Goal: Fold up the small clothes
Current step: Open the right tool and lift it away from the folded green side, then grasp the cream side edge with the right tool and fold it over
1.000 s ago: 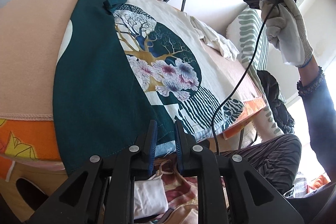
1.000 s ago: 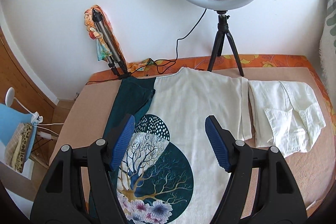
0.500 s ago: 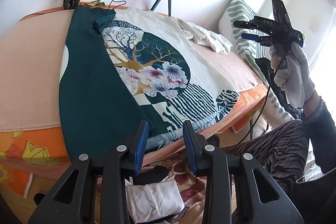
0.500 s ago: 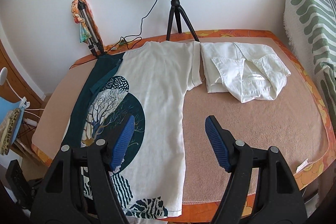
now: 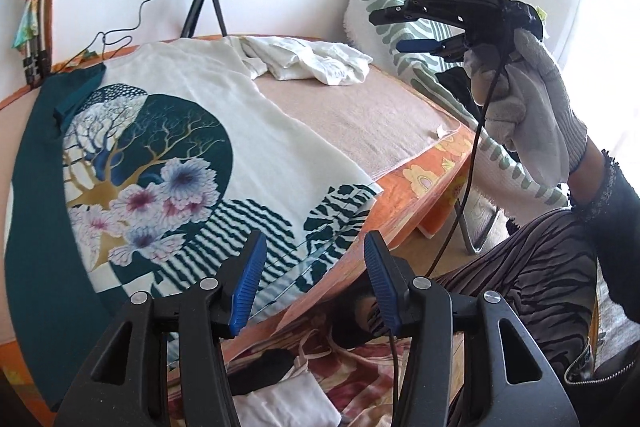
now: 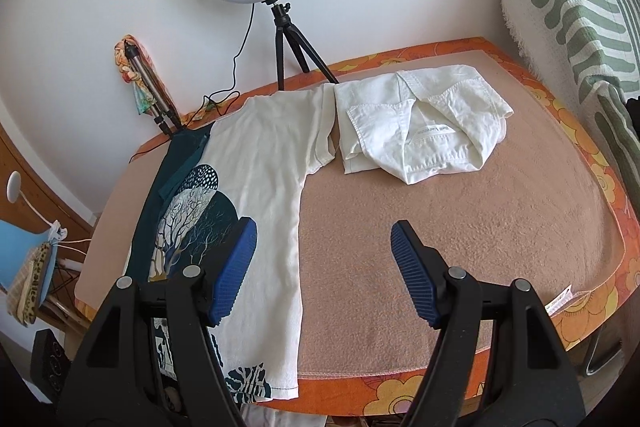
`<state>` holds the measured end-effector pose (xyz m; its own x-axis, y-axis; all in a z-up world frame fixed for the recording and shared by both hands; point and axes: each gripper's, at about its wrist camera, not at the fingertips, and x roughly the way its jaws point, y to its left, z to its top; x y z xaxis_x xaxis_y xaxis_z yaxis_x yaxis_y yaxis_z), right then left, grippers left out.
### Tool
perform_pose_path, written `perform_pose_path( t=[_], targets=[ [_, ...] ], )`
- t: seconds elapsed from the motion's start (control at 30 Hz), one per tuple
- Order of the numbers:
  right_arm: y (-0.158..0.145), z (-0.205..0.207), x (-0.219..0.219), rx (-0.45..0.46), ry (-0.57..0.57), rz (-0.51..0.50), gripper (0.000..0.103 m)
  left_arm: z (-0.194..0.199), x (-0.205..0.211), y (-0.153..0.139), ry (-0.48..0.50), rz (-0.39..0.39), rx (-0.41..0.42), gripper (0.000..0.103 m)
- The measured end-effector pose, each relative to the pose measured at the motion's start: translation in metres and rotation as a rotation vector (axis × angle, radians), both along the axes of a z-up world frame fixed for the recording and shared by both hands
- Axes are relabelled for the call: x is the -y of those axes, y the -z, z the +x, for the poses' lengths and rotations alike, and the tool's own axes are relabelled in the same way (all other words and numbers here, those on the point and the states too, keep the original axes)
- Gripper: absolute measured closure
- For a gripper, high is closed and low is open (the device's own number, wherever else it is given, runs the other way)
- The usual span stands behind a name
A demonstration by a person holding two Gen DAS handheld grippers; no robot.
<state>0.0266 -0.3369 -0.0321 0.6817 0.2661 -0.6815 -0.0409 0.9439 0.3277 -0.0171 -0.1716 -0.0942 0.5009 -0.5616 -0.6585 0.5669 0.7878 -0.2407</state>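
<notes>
While both grippers (image 5: 312,283) (image 6: 320,275) hung open | tee (image 6: 276,163) looked light, limp | pinch hem corners.

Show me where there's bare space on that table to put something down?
The widest bare patch is the tan cloth right of the printed T-shirt, in front of the white folded shirt, out to the orange floral edge. The far left is crowded: T-shirt, ring light tripod, cables.

The printed T-shirt (image 6: 260,163) is smooth matt cloth; beside it the white shirt (image 6: 420,131) is coarser woven cloth. Under both, the blanket (image 6: 460,247) looks fuzzy.
</notes>
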Motion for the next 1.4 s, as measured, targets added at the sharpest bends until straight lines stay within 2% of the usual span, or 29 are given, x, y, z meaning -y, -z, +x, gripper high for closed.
perform_pose_path(
  t=[0.1,0.27,0.43,0.53,0.73,0.83,0.87,0.9,0.93,0.97,1.03,1.07,1.1,1.17,1.33,1.4],
  targets=[
    [0.004,0.001,0.018,-0.009,0.027,0.05,0.03,0.001,0.029,0.0,0.029,0.057,0.04,0.054],
    [0.008,-0.001,0.039,-0.005,0.047,0.062,0.03,0.005,0.072,0.004,0.086,0.123,0.094,0.054],
    [0.013,0.002,0.057,-0.014,0.062,0.101,0.03,0.015,0.102,0.014,0.113,0.179,0.102,0.054],
    [0.014,0.006,0.062,-0.014,0.062,0.102,0.03,0.02,0.113,0.022,0.108,0.236,0.11,0.053],
    [0.012,0.037,0.06,-0.011,0.02,0.101,0.03,0.035,0.107,0.03,0.052,0.238,0.075,0.053],
    [0.008,0.065,0.048,-0.009,-0.026,0.105,0.03,0.041,0.103,0.034,0.036,0.232,0.059,0.054],
    [0.006,0.076,0.042,-0.009,-0.049,0.108,0.03,0.043,0.101,0.035,0.032,0.231,0.056,0.057],
    [0.005,0.087,0.036,-0.013,-0.073,0.112,0.03,0.045,0.099,0.037,0.032,0.222,0.05,0.062],
    [0.005,0.098,0.029,-0.023,-0.096,0.125,0.03,0.047,0.096,0.039,0.03,0.207,0.041,0.076],
    [0.006,0.108,0.023,-0.038,-0.115,0.15,0.03,0.049,0.093,0.038,0.022,0.192,0.042,0.085],
    [0.014,0.128,0.011,-0.076,-0.137,0.204,0.03,0.055,0.087,0.039,0.016,0.156,0.023,0.094],
    [0.026,0.143,-0.001,-0.125,-0.148,0.231,0.03,0.057,0.083,0.038,0.014,0.128,0.006,0.097],
    [0.026,0.143,-0.001,-0.125,-0.148,0.231,0.03,0.059,0.079,0.038,0.011,0.101,-0.008,0.098],
    [0.044,0.157,-0.013,-0.185,-0.142,0.243,0.031,0.062,0.073,0.037,0.003,0.056,-0.027,0.1],
    [0.099,0.189,-0.028,-0.317,-0.088,0.314,0.047,0.063,0.059,0.032,-0.015,-0.022,-0.041,0.101],
    [0.106,0.194,-0.03,-0.333,-0.075,0.315,0.051,0.063,0.054,0.029,-0.027,-0.045,-0.039,0.101]
  ],
)
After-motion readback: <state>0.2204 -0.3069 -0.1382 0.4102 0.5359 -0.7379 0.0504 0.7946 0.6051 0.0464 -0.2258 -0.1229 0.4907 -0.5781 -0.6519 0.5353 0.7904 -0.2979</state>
